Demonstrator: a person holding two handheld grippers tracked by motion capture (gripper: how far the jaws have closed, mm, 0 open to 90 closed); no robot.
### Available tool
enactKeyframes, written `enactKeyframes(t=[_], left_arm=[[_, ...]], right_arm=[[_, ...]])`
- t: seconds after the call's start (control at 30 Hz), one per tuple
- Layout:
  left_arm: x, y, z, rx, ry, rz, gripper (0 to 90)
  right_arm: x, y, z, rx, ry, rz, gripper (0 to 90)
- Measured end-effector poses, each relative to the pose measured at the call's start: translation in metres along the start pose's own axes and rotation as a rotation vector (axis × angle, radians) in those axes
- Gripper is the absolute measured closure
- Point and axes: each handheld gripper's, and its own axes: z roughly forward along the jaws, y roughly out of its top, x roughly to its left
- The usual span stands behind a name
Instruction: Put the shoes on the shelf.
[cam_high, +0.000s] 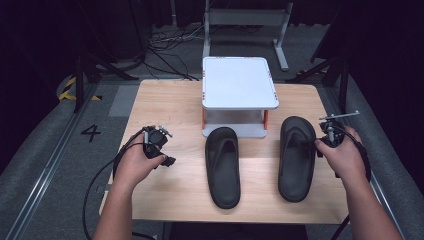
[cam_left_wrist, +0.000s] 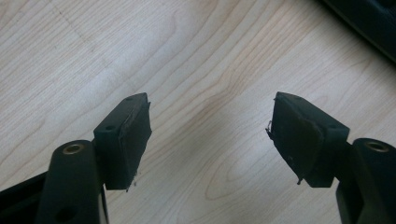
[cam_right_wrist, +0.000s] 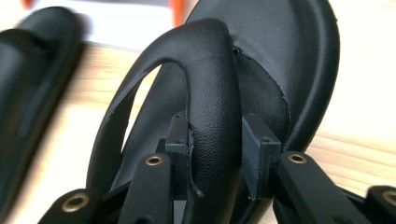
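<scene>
The right gripper (cam_right_wrist: 215, 163) is pinching the strap of the right black rubber flip-flop (cam_high: 297, 157), a soft hold that could be slipping or swinging the sole into the white two-tier rack (cam_high: 239, 82). The left gripper (cam_left_wrist: 210, 140) is hanging open over the wooden desk (cam_high: 165, 97).

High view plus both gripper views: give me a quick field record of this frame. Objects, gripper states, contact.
surface: wooden table
rack: white two-tier shelf at the table's far middle
left sandal: black sandal, flat on the table, untouched
right sandal: black sandal, beside the right hand
right gripper: pads pressed on the right sandal's strap
left gripper: jaws wide apart, nothing between them, over bare wood
left hand: left of both sandals, apart from them
</scene>
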Motion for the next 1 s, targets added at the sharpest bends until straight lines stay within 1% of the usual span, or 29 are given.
enactKeyframes(t=[0.03,0.07,0.1,0.13,0.17,0.2,0.27,0.33,0.37,0.43,0.5,0.6,0.67,0.73,0.77,0.87,0.9,1.0], left_arm=[[0.0,-0.001,0.0,-0.001,0.0,-0.002,29.7],[0.001,-0.003,-0.001,0.002,0.004,0.001,29.7],[0.0,-0.004,-0.001,0.003,0.003,-0.008,29.7],[0.001,-0.005,-0.002,0.005,0.001,-0.007,29.7],[0.001,-0.007,-0.001,0.007,0.005,-0.009,29.7],[0.001,-0.008,-0.001,0.009,0.006,-0.018,29.7],[0.002,-0.01,-0.001,0.01,0.008,-0.015,29.7],[0.001,-0.01,-0.002,0.01,0.006,-0.012,29.7],[0.001,-0.011,-0.002,0.011,0.006,-0.015,29.7],[0.001,-0.011,-0.001,0.012,0.005,-0.02,29.7],[0.002,-0.012,-0.001,0.015,0.007,-0.018,29.7],[0.002,-0.012,0.0,0.02,0.007,-0.019,29.7],[0.001,-0.011,0.001,0.015,0.003,-0.014,29.7],[0.001,-0.01,0.001,0.018,0.003,-0.013,29.7],[0.001,-0.01,0.001,0.018,0.003,-0.013,29.7],[0.001,-0.009,0.002,0.02,0.009,-0.003,29.7],[0.0,-0.009,0.003,0.022,0.002,-0.01,29.7],[0.0,-0.008,0.004,0.027,0.003,-0.006,29.7]], right_arm=[[0.005,0.001,0.001,0.002,0.008,-0.005,68.0],[0.012,0.002,0.002,0.006,0.025,-0.018,68.0],[0.018,0.003,0.004,0.005,0.04,-0.027,68.0],[0.023,0.003,0.006,0.004,0.057,-0.033,68.0],[0.027,0.003,0.007,0.002,0.074,-0.031,68.0],[0.032,0.003,0.011,-0.003,0.1,-0.028,68.0],[0.042,0.003,0.018,-0.018,0.149,-0.02,68.0],[0.051,0.003,0.028,-0.018,0.194,-0.017,68.0],[0.055,0.004,0.032,-0.013,0.202,-0.022,68.0],[0.063,0.005,0.039,0.0,0.212,-0.035,68.0],[0.073,0.005,0.045,-0.004,0.199,-0.045,68.0],[0.081,0.004,0.055,0.0,0.198,-0.039,68.0],[0.083,0.003,0.063,0.011,0.195,-0.033,68.0],[0.085,0.002,0.07,0.047,0.194,-0.039,67.8],[0.085,0.002,0.07,0.047,0.194,-0.039,67.8],[0.084,0.0,0.079,0.052,0.183,-0.047,67.7],[0.084,0.0,0.08,0.051,0.184,-0.042,67.7],[0.082,-0.001,0.084,0.048,0.185,-0.04,67.8]])
